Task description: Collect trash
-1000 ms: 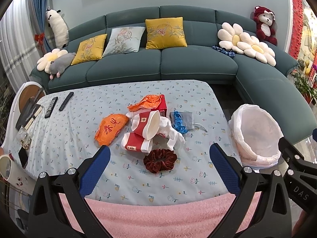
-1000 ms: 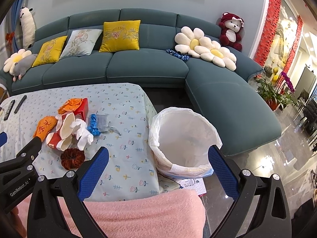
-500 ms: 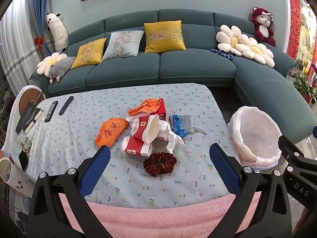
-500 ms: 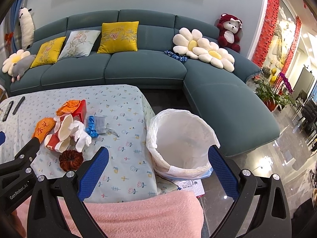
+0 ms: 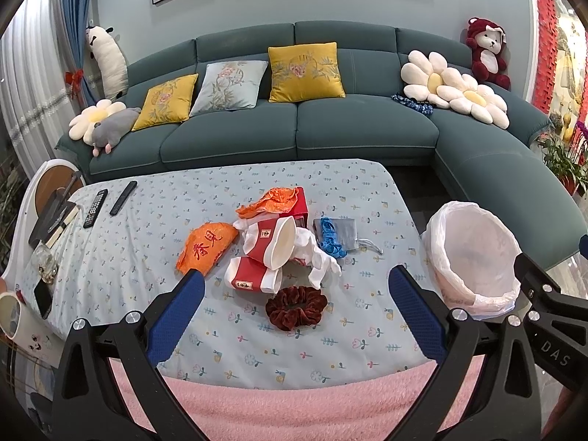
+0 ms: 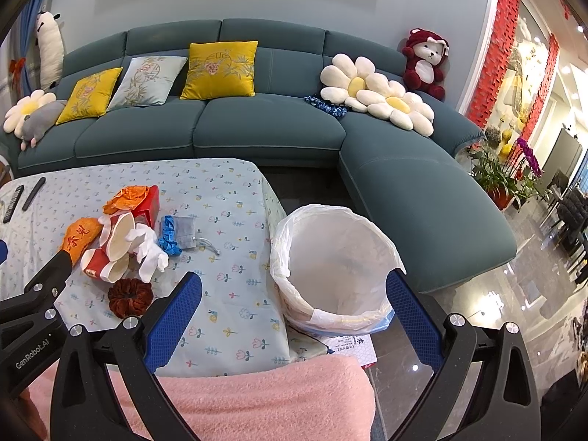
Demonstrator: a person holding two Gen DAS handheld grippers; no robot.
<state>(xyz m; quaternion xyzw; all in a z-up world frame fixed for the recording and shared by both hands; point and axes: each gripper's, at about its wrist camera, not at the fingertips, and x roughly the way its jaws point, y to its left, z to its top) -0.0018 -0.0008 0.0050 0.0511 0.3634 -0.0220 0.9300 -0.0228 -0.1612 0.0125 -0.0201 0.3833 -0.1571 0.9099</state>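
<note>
A heap of trash lies mid-table: two red-and-white paper cups (image 5: 265, 257), crumpled white tissue (image 5: 318, 257), orange wrappers (image 5: 205, 244), a red box (image 5: 294, 204), a blue-and-grey pouch (image 5: 336, 233) and a dark red scrunchie (image 5: 296, 307). The heap also shows in the right wrist view (image 6: 117, 242). A bin lined with a white bag (image 5: 474, 253) (image 6: 336, 268) stands off the table's right edge. My left gripper (image 5: 294, 305) is open and empty, above the scrunchie at the near side. My right gripper (image 6: 294, 303) is open and empty, over the bin's near rim.
The table (image 5: 147, 257) has a flowered cloth and a pink towel (image 5: 312, 404) along the near edge. Two remotes (image 5: 110, 200), a phone (image 5: 42, 297) and a mug (image 5: 11, 316) sit at the left. A teal sofa (image 5: 294, 136) runs behind and to the right.
Both views have pitched slightly downward and drawn back a little; the sofa and table sit lower in the frames. Both grippers stay open. Nothing on the table has moved.
</note>
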